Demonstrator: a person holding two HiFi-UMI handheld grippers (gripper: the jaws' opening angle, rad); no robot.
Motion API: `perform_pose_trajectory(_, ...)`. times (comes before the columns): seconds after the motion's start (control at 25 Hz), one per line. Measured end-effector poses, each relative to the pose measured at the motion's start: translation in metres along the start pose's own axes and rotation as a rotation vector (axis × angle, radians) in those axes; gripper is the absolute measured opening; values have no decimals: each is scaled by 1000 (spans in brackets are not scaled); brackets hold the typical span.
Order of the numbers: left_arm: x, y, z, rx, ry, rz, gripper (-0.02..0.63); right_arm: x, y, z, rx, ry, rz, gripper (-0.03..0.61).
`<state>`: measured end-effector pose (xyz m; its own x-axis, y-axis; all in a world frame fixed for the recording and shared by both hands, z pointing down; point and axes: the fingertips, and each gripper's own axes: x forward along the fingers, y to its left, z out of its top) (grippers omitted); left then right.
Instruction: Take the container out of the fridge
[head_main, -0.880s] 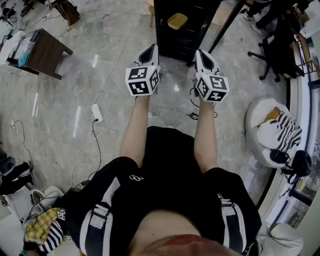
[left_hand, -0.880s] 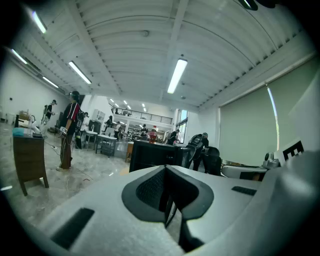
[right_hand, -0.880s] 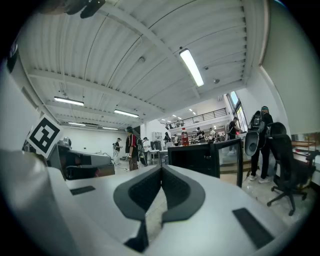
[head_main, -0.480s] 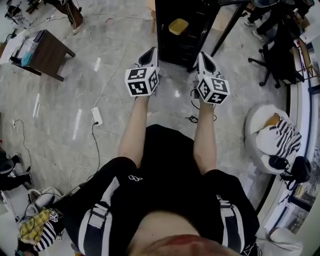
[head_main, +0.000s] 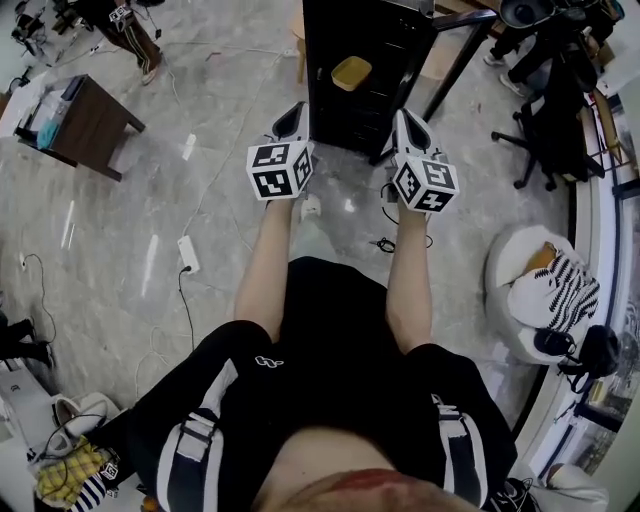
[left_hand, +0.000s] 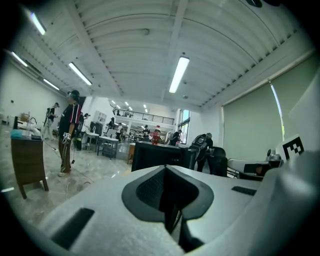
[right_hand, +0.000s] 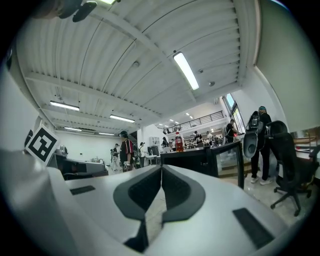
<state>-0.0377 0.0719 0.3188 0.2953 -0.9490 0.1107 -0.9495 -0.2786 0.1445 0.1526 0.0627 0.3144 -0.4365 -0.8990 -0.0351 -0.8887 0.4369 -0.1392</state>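
Fridge (head_main: 392, 60) looms nearer than a second ago. Yellow container (head_main: 351, 72) sits at its top, possibly inside; unclear. Left tongs (head_main: 293, 114) and right tongs (head_main: 406, 122) both pinched shut, empty. Risk: arriving unopened, they'd shove the container.

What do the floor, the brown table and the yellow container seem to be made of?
Floor: polished stone or stone-look tile; grey veining, glossy streaks of reflected light.
Brown table: likely dark wood or veneer; matte, even brown top.
Yellow container: probably plastic; plain uniform colour, but too small to be sure.
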Motion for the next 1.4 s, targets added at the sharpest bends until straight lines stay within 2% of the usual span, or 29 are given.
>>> perform_pose_trajectory(0.2,57,18,-2,-56,1,3,9,52,-27,1,-41,27,-8,12)
perform_pose_trajectory(0.4,124,53,-3,-46,41,-8,9,116,-54,10,-29,-9,-47,12)
perform_pose_trajectory(0.52,167,75,0,-7,82,-5,9,162,-63,5,-11,6,-48,12)
perform_pose_trajectory(0.8,260,112,-25,33,195,-48,9,250,-91,-38,19,87,-102,12)
perform_pose_trajectory(1.04,321,135,-66,-13,301,-107,9,292,-114,-88,48,203,-189,12)
perform_pose_trajectory(1.4,353,132,-121,-114,392,-107,9,307,-128,-144,46,364,-171,12)
